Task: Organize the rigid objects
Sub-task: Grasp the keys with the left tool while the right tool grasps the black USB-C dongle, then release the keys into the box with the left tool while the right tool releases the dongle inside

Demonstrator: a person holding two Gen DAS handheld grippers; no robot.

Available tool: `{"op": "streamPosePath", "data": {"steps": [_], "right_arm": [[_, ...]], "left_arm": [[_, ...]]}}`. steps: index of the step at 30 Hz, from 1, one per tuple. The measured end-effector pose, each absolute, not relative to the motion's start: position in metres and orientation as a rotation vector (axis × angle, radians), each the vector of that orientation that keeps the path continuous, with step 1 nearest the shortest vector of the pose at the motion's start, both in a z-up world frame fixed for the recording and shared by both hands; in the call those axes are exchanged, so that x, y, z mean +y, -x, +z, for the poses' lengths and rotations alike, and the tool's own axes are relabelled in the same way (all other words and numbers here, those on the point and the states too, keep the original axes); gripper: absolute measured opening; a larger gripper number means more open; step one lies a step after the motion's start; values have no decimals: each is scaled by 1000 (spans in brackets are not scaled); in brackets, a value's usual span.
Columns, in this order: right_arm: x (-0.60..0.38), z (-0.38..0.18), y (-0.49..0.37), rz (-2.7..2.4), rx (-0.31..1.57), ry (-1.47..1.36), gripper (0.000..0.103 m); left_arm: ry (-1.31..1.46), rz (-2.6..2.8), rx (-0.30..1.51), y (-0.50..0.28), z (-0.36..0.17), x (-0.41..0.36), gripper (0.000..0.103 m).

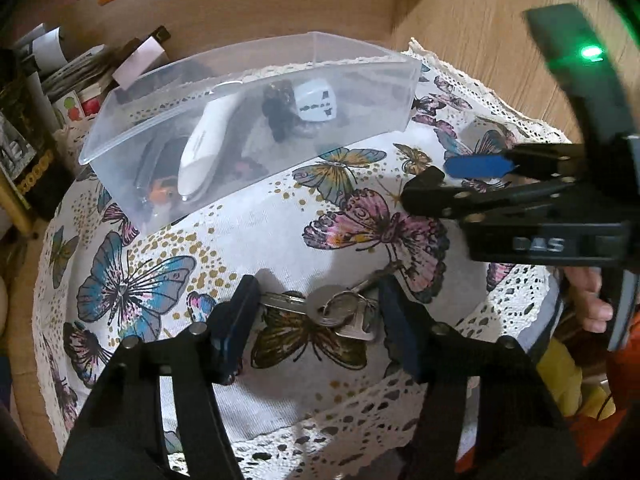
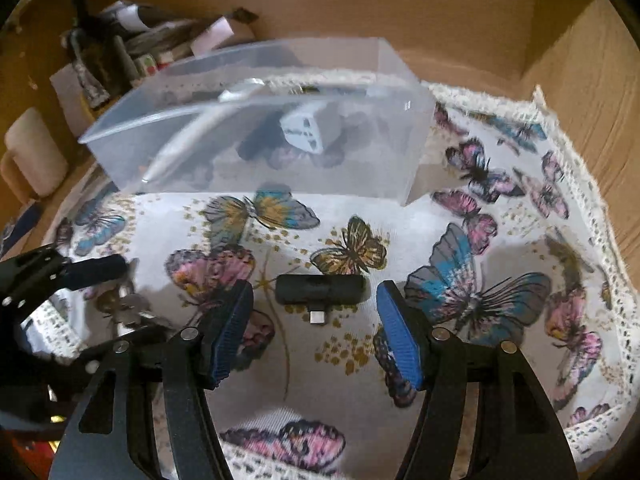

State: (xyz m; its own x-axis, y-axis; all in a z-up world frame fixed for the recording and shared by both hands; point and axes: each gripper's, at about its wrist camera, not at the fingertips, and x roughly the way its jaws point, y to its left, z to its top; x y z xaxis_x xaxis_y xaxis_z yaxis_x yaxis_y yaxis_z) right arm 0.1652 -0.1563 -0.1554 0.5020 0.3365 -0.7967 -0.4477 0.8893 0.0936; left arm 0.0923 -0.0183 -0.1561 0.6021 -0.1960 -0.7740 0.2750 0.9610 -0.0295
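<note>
A bunch of keys (image 1: pixel 336 312) lies on the butterfly cloth between the open fingers of my left gripper (image 1: pixel 316 312); the fingers do not grip it. It also shows in the right wrist view (image 2: pixel 128 308). A small black USB-C adapter (image 2: pixel 322 289) lies on the cloth between the open fingers of my right gripper (image 2: pixel 316 320). My right gripper also shows in the left wrist view (image 1: pixel 444 178), open. A clear plastic box (image 1: pixel 256 76) at the back holds a white device (image 1: pixel 208 140), a white plug adapter (image 1: pixel 316 105) and dark items.
The butterfly cloth (image 2: pixel 480 288) with a lace edge covers a round table. Books and boxes (image 1: pixel 36 120) are stacked at the back left. A cardboard wall (image 2: pixel 580 80) rises at the right. A hand (image 1: pixel 592 296) holds the right gripper.
</note>
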Motion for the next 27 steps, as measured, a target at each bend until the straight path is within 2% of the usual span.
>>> {"op": "streamPosePath", "data": {"steps": [1,3,4,11,27], "right_arm": [[-156,-156,-165,466,913,138,59],[-154,-156,-165,450,901,156,43],[-154,-155,-164,452,898,154,41],[-162,-144,-157,447,853,116,41],[-168,-62,-146,470,606,43,41]], "left_arm": [[-94,-272,877,-91,-156,-17,61],[-92,-264,873,-89,-155,-16,61],[-87,-260,872,-89,-154,-14,61],[-40,-226,836,-87,-139,1,61],[29,-158,627,-97,-61,31,61]]}}
